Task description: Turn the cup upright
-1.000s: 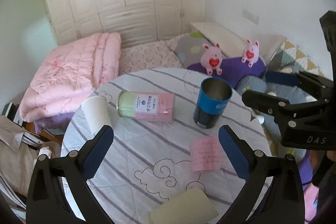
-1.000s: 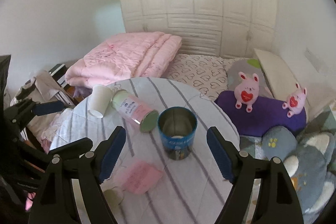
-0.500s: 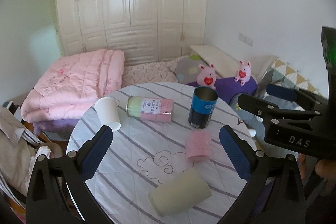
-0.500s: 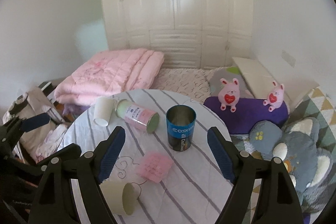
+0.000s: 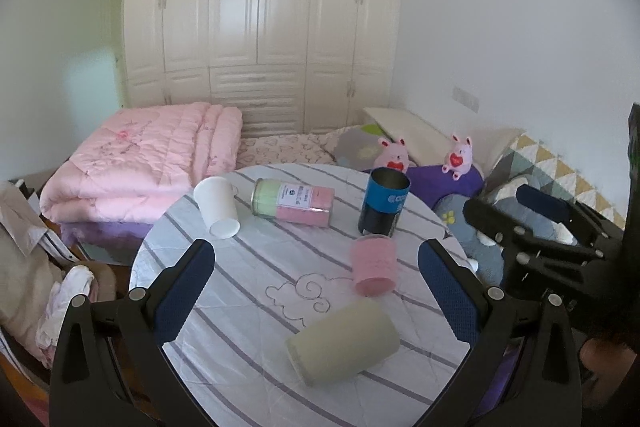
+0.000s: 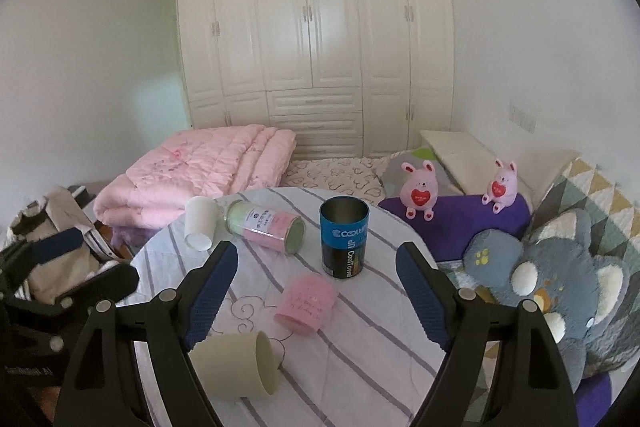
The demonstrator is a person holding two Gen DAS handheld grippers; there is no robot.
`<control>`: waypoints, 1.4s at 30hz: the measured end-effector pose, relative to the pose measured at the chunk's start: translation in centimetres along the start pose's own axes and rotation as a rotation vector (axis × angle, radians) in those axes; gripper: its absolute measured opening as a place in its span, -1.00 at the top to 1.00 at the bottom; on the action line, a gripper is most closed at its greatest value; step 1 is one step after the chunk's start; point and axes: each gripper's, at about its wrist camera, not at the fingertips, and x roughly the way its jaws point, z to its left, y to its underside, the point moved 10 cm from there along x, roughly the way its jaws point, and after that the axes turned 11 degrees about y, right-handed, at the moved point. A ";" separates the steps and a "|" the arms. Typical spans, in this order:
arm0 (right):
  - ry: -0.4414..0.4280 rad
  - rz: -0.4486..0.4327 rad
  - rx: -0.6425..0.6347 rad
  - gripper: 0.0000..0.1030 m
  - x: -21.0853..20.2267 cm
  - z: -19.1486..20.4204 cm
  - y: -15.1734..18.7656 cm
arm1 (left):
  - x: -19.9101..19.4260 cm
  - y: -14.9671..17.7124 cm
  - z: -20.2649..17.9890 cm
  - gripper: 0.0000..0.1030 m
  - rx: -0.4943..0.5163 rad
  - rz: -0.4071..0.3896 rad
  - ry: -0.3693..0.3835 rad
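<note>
Both tools hang spread wide above the round desk point(image 5: 240, 291), gripping nothing.

Left wrist view: the left tool point(image 5: 316, 283) has its pads well apart, framing the desk from above, likely to survey before choosing. The cream cup point(image 5: 344, 341) lies on its side at 6 o'clock, nearest the tool. A pink cup point(image 5: 374, 265) sits upside down toward 3 o'clock, and a white paper cup point(image 5: 218, 205) rests inverted at 10 o'clock. The right tool point(image 5: 532, 223) shows at 3 o'clock, also apart.

Right wrist view: the right tool point(image 6: 314, 291) straddles the pink cup point(image 6: 306, 303); the cream cup point(image 6: 236, 365) lies at 7 o'clock, mouth facing right. Count: three cups needing righting, one upright blue can point(image 6: 344, 239), one toppled jar point(image 6: 266, 227), two pink plush toys point(image 6: 418, 189).
</note>
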 end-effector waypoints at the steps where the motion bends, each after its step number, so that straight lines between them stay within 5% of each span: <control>1: 0.002 -0.004 -0.010 -0.61 -0.1 0.2 0.0 | -0.2 -0.1 0.0 -0.99 0.003 -0.008 -0.002; 16: 0.134 -0.212 -0.034 -0.61 -3.1 -0.4 -1.4 | -1.5 -0.6 -1.3 -1.00 0.134 -0.106 -0.059; 42: 0.108 -0.127 0.017 -0.61 0.1 -2.2 -1.7 | 2.5 -2.1 -2.2 -1.00 0.154 -0.017 -0.095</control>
